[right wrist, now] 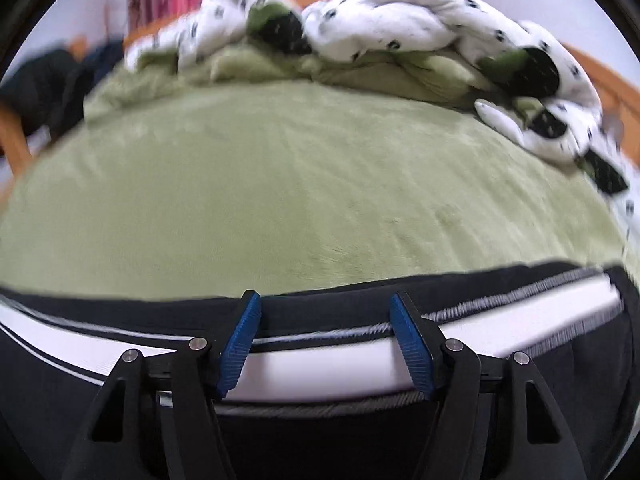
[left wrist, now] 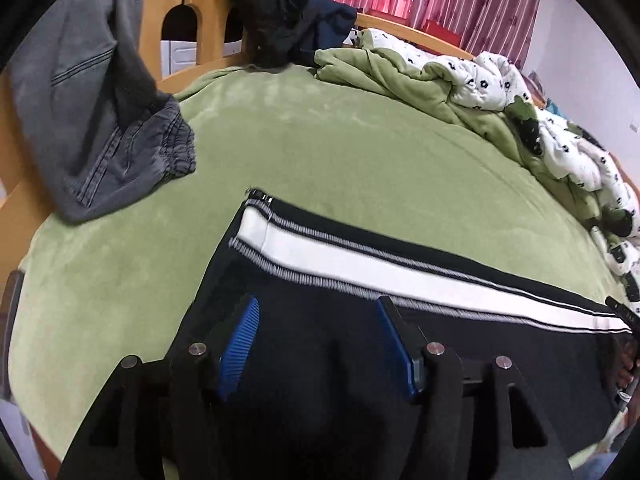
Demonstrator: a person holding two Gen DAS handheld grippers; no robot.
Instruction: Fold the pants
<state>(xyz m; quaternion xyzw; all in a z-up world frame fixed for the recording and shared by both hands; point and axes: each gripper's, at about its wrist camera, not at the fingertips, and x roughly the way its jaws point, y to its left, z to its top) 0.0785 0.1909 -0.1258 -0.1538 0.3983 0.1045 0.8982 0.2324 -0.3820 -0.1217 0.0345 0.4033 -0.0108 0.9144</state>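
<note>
Pants [left wrist: 400, 360] are laid flat on the bed [left wrist: 320, 152] for folding; left tool [left wrist: 316, 344] and right tool [right wrist: 326, 344] are held open above, nothing gripped.

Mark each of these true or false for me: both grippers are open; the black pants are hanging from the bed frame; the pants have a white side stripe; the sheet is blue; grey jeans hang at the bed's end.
1. Both the left gripper and right gripper are open. True.
2. The black pants hang from the bed frame. False: they lie flat on the bed.
3. The pants carry a white stripe. True.
4. The sheet is blue. False: it is green.
5. Grey jeans hang at the bed's end. True.
</note>
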